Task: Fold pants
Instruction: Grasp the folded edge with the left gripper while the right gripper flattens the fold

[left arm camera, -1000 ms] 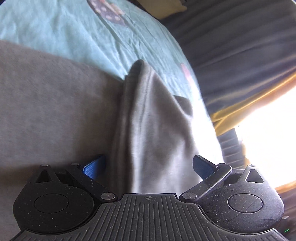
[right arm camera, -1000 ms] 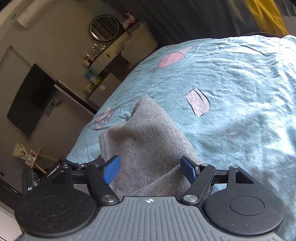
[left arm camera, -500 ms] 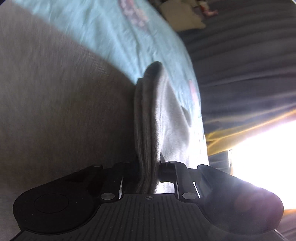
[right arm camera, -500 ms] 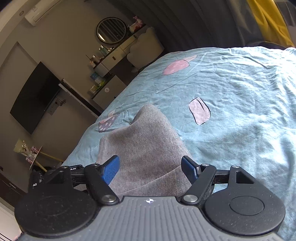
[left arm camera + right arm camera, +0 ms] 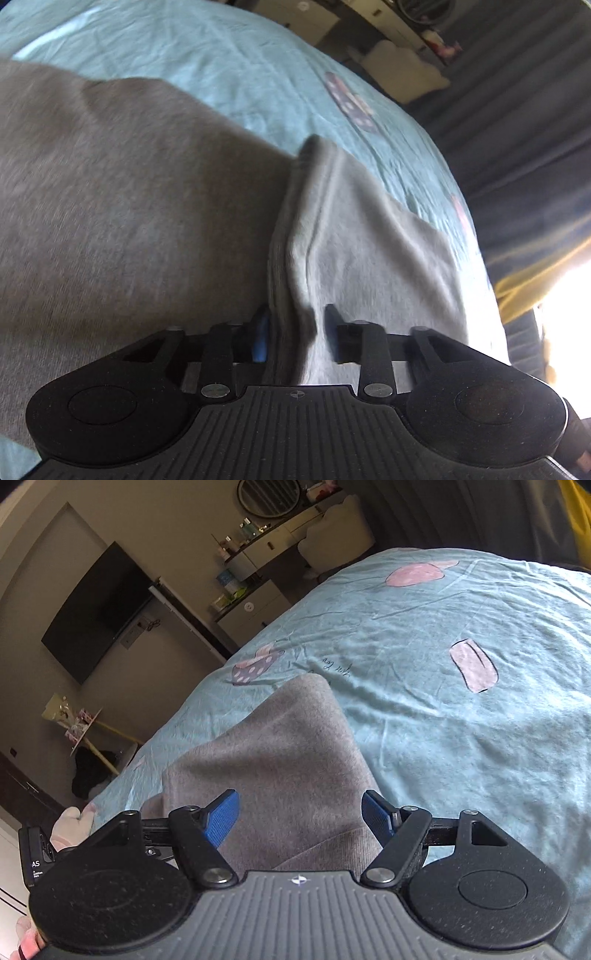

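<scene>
Left wrist view: grey pants (image 5: 147, 221) spread over a pale blue bedsheet (image 5: 229, 62) on a bed. A thick stack of folded layers rises as a ridge (image 5: 295, 229) up the middle of the frame, lighter grey cloth falling to its right. The left gripper (image 5: 295, 332) has that ridge between its jaws. The jaws have just been opening; the blue left pad (image 5: 260, 338) lies against the fold's side, while the dark right finger (image 5: 332, 332) shows a narrow strip of cloth surface beside it, so the hold looks loosened rather than clenched. Dark curtains (image 5: 517, 129) and a yellow strip (image 5: 535, 273) stand past the bed's far edge, with strong glare at lower right. Frame slightly blurred.

Right wrist view: one grey end of the pants (image 5: 288, 760) lies flat on the sheet (image 5: 461, 738), tapering to a rounded tip away from the camera. The right gripper (image 5: 299, 818) is spread wide, released; its blue pads (image 5: 221, 818) stand either side of the cloth, above it, not pressing. Pink and spotted prints mark the sheet (image 5: 474, 668). Beyond the bed: a wall-mounted dark screen (image 5: 99, 609), a dresser with bottles (image 5: 258, 546), a round mirror (image 5: 267, 494). At lower left a hand (image 5: 68, 829) shows beside a black device, presumably the other gripper's body
</scene>
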Motion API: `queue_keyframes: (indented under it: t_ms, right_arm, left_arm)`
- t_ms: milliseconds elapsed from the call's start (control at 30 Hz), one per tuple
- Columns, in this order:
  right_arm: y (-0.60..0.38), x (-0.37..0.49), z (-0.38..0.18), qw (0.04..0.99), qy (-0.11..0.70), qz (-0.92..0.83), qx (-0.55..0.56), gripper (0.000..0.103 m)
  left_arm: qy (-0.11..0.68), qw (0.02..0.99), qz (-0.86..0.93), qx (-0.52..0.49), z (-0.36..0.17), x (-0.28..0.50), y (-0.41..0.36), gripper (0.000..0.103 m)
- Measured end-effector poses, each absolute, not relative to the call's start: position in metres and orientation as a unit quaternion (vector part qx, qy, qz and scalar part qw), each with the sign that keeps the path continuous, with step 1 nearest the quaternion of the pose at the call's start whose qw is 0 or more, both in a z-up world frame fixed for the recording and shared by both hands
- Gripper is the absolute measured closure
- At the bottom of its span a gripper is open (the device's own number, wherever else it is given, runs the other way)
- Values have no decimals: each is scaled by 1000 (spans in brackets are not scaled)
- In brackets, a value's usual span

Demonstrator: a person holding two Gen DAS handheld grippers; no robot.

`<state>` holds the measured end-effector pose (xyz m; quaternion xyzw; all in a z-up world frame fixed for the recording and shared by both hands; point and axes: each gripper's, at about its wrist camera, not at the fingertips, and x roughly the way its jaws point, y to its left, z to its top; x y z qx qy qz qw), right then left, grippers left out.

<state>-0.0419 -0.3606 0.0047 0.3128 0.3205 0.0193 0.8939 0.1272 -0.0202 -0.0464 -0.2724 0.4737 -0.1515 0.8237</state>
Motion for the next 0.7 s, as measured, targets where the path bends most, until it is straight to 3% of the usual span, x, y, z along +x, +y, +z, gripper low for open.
queue_keyframes:
  t_ms: [33,100,167,333,367,467,567,700]
  right_arm:
    - [-359,-41,5,896,321,20,307,30]
    - [-355,-40,5,896,326,22,301,33]
    - [-354,-37,2,893,336,24,300,50]
    - [-353,-24,5,898,332,19,287,52]
    - [-351,-18,6,902,331,17,277,53]
    - [-346,8,6,913,340,0,226,62]
    - [-344,43,-7,910,369,-13,189,73]
    - [-342,69,-23,922,353,-17,159,74]
  left_arm:
    - [470,820,-151,-290,-48,131,-17,48]
    - [464,813,-151,-316,-48,137,-11,44]
    - [466,808,-150,-327,-50,149,-11,39]
    - [472,792,-161,-352,-58,175,-20,42]
    - [472,789,-167,-356,-56,179,-20,44]
    - [468,797,-177,-338,-52,186,-23,80]
    - [440,821,-202,-303,-44,183,-24,83]
    - [392,861,-216,-242,-27,167,-30,83]
